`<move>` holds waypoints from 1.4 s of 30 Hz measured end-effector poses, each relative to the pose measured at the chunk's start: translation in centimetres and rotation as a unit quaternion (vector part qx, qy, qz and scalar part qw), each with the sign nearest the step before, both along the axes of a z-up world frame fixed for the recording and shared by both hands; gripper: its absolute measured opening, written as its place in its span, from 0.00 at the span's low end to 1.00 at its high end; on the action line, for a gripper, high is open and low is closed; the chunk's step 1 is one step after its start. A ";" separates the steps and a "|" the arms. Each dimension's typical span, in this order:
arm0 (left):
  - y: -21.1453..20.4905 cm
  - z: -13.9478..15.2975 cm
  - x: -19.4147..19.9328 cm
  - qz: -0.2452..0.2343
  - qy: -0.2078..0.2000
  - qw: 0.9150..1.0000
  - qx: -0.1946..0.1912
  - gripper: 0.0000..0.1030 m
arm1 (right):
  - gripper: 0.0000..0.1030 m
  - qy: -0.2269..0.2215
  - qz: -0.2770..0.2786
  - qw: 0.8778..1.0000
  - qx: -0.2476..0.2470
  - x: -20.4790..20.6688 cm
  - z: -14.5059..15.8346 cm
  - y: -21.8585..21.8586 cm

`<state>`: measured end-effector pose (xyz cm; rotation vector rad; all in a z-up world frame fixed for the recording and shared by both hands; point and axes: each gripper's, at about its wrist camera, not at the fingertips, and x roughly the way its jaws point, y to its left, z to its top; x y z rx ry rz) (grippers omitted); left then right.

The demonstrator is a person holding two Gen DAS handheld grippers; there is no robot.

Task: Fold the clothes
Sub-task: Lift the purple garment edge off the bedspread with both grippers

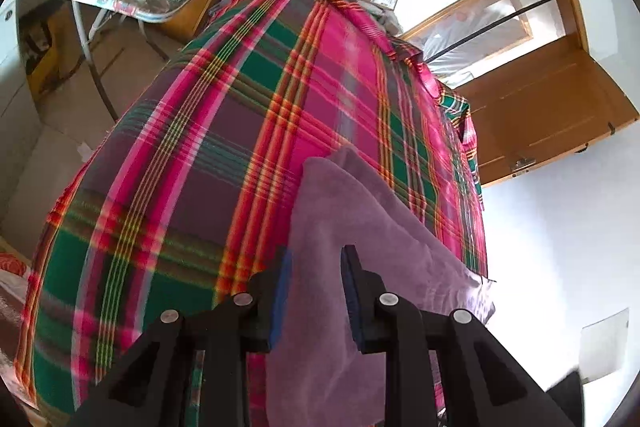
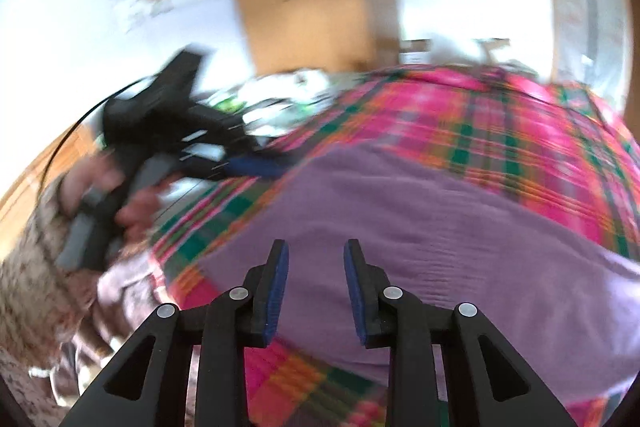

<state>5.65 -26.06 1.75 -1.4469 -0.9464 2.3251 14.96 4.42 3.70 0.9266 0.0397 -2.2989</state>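
My right gripper [image 2: 316, 291], jaws spread, hovers over the purple garment [image 2: 420, 227], which runs ahead and rightward; my left gripper [image 1: 316, 291], also spread, sits at its edge.

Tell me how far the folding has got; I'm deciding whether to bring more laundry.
Done: the purple garment lies on the plaid blanket, seemingly doubled over in the left wrist view. In hand: nothing; the left gripper and right gripper are open above it. Left: further folds, though how many I cannot tell.
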 end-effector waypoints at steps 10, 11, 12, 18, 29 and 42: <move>1.9 -0.2 1.9 -0.018 0.004 1.000 -0.021 0.26 | 0.58 -0.123 -0.066 0.988 -0.061 -5.1 -3.8 5.6; 1.9 -0.3 2.1 -0.018 0.004 1.000 -0.020 0.26 | 0.58 -0.131 -0.064 0.987 -0.065 -5.3 -4.1 5.6; 1.9 -0.4 2.1 -0.019 0.004 1.000 -0.020 0.27 | 0.58 -0.139 -0.061 0.986 -0.070 -5.6 -4.3 5.5; 1.6 -0.8 2.4 -0.015 -0.001 1.000 -0.014 0.27 | 0.58 -0.162 -0.055 0.982 -0.082 -6.8 -4.9 4.7; 1.2 -1.7 2.5 -0.007 -0.016 1.000 -0.013 0.27 | 0.31 -0.157 -0.040 0.985 -0.062 -7.6 -4.9 3.6; 2.0 -0.5 2.8 -0.002 -0.007 1.000 -0.022 0.27 | 0.15 -0.100 -0.029 0.991 -0.090 -6.2 -1.7 5.2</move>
